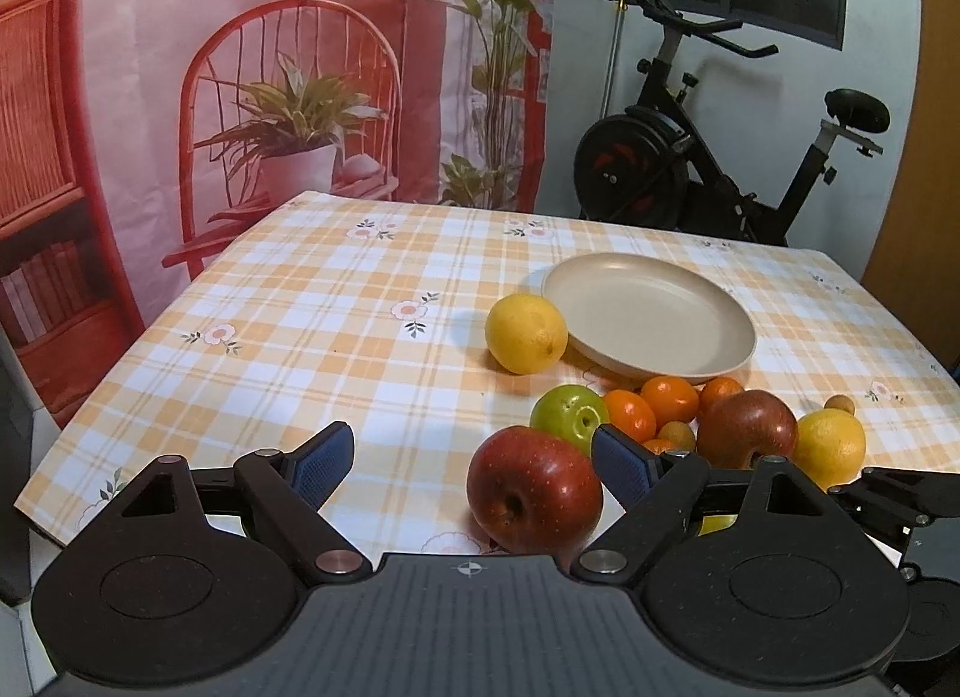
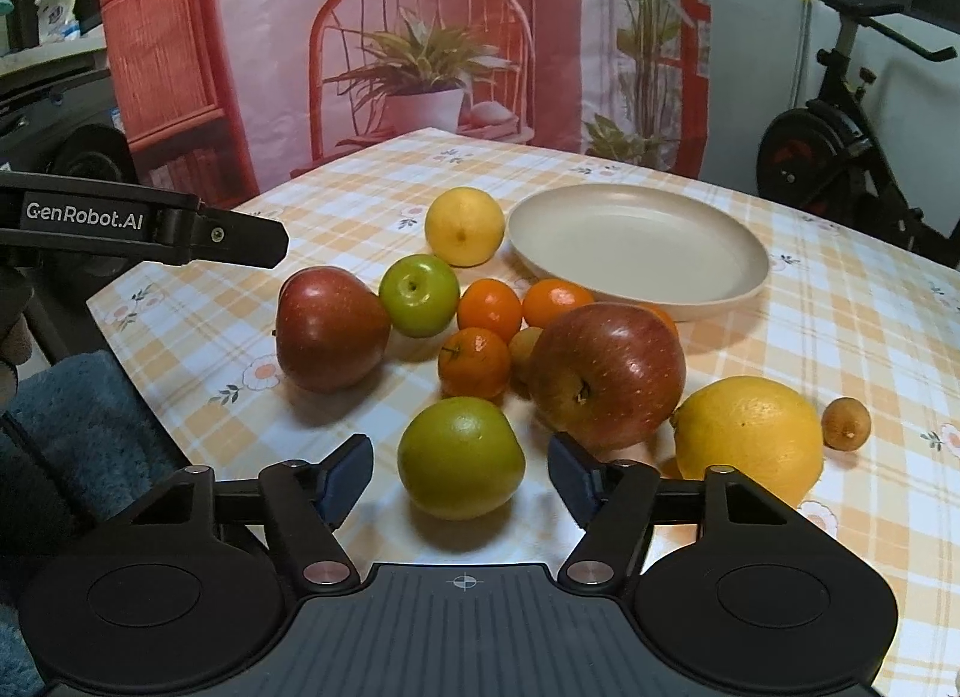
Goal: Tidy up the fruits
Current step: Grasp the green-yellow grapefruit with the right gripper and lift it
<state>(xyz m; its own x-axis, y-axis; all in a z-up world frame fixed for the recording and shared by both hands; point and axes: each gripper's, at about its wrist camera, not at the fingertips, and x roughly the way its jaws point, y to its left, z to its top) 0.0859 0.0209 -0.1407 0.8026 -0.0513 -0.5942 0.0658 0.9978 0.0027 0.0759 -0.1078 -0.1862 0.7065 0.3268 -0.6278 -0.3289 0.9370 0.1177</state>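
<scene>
Orange-and-white checked cloth covers the desk (image 2: 840,337) where I work. At the left of the right wrist view I see the left gripper (image 1: 474,466); its jaws are spread wide, and a dark red apple (image 1: 534,490) lies between them, near the right pad, but I cannot tell if it touches. Next to this apple is a green apple (image 2: 419,294), and behind it a yellow lemon (image 2: 464,225) sits just beside the beige plate (image 2: 744,292), which holds no fruit. In the middle several small mandarins (image 2: 489,307) are grouped, touching each other. In front of them a second green apple (image 2: 460,457) lies between the jaws of my right gripper (image 2: 460,478). No earlier picture is given; the blue pads stand close on both sides of this apple, but a small gap shows, so they do not pinch it. To the right come a big red apple (image 2: 606,373), a large lemon (image 2: 747,436) and a small brown fruit (image 2: 846,423), apart from the others.
</scene>
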